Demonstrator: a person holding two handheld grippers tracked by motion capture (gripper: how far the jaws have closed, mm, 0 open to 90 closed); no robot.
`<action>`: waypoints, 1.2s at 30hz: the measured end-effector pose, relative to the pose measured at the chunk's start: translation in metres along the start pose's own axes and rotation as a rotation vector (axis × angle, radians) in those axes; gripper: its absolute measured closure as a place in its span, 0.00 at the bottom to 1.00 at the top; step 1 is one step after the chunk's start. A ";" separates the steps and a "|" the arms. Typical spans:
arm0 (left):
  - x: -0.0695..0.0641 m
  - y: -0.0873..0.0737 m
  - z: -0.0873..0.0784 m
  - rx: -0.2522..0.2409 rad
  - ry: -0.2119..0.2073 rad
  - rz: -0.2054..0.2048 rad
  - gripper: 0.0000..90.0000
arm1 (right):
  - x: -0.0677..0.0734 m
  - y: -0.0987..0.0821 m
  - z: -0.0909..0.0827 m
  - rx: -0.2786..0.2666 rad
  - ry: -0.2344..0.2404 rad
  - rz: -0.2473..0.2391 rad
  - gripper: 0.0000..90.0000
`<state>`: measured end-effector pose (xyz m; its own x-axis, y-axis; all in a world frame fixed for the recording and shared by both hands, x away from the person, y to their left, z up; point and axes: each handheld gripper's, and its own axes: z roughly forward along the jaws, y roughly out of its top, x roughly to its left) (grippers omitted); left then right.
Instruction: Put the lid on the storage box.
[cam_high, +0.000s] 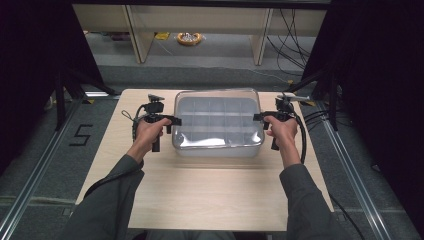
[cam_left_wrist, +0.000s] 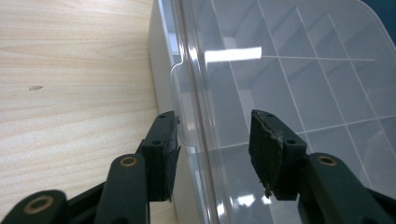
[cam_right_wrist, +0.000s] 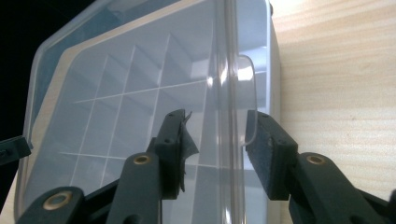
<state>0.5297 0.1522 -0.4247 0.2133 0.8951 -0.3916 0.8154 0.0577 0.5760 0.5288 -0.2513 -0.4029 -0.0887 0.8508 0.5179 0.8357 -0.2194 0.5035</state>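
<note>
Clear lidded box (cam_high: 218, 125) sits at table (cam_high: 210, 195) centre. Left gripper (cam_high: 172, 120) at its 9 o'clock edge, right gripper (cam_high: 258, 118) at 3 o'clock; both jaws spread, straddling lid tabs without pressing

A light wooden table (cam_high: 200, 195) stands on grey floor (cam_high: 45, 165); behind it pale shelving (cam_high: 200, 25), dark curtains (cam_high: 30, 60) on either side.

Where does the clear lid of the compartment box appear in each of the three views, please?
High view: the clear lid sits mid-table, between both grippers.
Left gripper view: it covers the right side; its edge tab lies between the jaws.
Right gripper view: it covers the left and centre; its tab lies between the jaws.
Shared landmark: the white divider grid under the lid.
</note>
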 end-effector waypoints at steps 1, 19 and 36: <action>0.000 0.000 0.001 -0.001 -0.003 0.000 0.57 | 0.001 0.000 0.002 0.005 -0.010 0.021 0.65; 0.003 -0.002 0.010 0.027 -0.022 -0.022 0.53 | -0.008 -0.003 0.013 0.020 -0.033 0.006 0.63; 0.001 0.001 0.011 0.019 -0.001 -0.007 0.54 | -0.013 -0.003 0.008 0.030 -0.101 -0.085 0.70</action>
<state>0.5363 0.1481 -0.4323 0.2083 0.8942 -0.3963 0.8268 0.0554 0.5597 0.5321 -0.2578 -0.4168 -0.1058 0.9100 0.4009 0.8437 -0.1313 0.5205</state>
